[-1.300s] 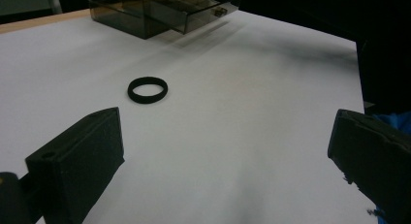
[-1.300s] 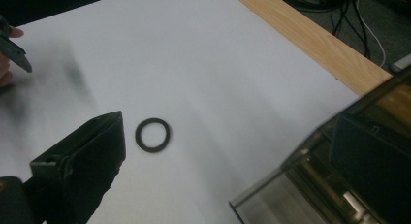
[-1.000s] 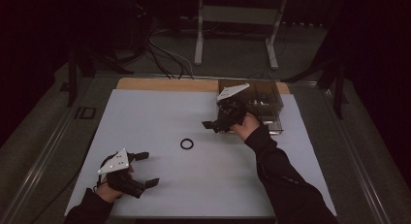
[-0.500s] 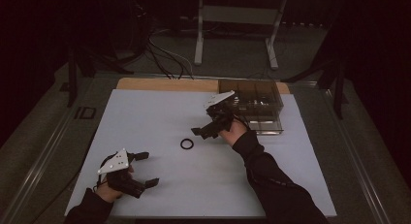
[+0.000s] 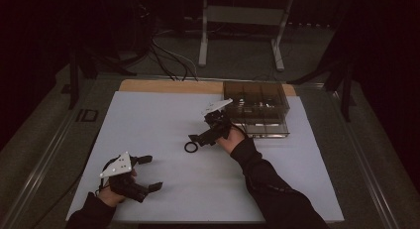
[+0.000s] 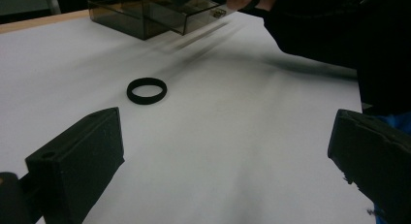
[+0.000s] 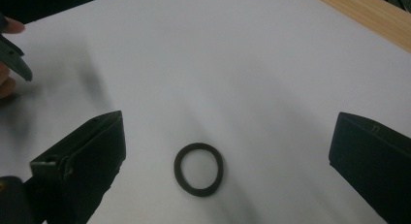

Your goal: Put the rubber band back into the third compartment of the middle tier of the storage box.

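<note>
Spreading across most of the scene, the white sheet-covered counter [image 5: 148,120] gives a smooth, flat bed for everything on it, and that smoothness is the first risk: a thin thing pressed from one side will likely skate rather than lift. The smoked transparent plastic compartment box [image 5: 257,107] sits at the far right of the sheet, just behind the right hand, so a hasty backward swing of that arm could knock it. The right gripper [image 5: 198,140] hovers just beside the small black rubber ring [image 7: 199,168], jaws spread wide with the ring lying flat between them in the right gripper view. If it comes down off-centre, one jaw may land on the ring and pin it, or flick it away. Because the ring is so low, the jaws must reach the sheet itself; closing too high would probably miss it altogether. The left gripper [image 5: 143,173] rests near the front left of the counter, also wide open and holding nothing, well apart from the ring [image 6: 147,90].
</note>
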Available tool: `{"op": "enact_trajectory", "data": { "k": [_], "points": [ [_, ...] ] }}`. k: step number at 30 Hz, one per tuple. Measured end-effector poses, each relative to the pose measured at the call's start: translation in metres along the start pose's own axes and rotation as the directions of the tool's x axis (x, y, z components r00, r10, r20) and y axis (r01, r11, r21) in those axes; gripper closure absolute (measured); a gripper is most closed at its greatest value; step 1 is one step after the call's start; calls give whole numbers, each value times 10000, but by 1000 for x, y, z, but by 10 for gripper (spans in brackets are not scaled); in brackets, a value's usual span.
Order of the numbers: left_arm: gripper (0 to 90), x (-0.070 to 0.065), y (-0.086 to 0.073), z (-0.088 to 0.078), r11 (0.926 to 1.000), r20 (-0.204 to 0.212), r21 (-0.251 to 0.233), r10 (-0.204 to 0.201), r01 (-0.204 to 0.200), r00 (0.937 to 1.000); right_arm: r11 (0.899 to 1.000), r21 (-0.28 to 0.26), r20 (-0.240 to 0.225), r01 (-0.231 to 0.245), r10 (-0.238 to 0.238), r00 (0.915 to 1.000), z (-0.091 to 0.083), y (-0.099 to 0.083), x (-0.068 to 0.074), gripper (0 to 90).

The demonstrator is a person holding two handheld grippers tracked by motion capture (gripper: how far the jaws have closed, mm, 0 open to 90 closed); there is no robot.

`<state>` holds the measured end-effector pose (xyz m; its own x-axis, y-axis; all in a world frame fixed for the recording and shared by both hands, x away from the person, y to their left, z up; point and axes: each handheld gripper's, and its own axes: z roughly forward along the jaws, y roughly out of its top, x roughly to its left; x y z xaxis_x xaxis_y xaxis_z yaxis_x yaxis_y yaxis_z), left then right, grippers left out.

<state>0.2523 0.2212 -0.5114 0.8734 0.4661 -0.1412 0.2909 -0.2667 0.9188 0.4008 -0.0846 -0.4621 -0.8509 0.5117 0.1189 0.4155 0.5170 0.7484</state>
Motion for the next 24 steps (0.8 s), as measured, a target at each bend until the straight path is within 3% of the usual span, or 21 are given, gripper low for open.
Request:
{"op": "enact_trajectory", "data": {
  "k": [8,20,24],
  "points": [
    [10,0,0,0,10000,7,27,-2,2,10000,9996,216,264,175,-181,9995,16,-8,7,0],
    [10,0,0,0,10000,1,37,-1,1,10000,9983,580,58,23,-26,10000,32,-22,8,253],
    [10,0,0,0,10000,10,17,9,-9,10000,9964,793,45,299,-304,9995,35,-25,8,368]
  ]
}}
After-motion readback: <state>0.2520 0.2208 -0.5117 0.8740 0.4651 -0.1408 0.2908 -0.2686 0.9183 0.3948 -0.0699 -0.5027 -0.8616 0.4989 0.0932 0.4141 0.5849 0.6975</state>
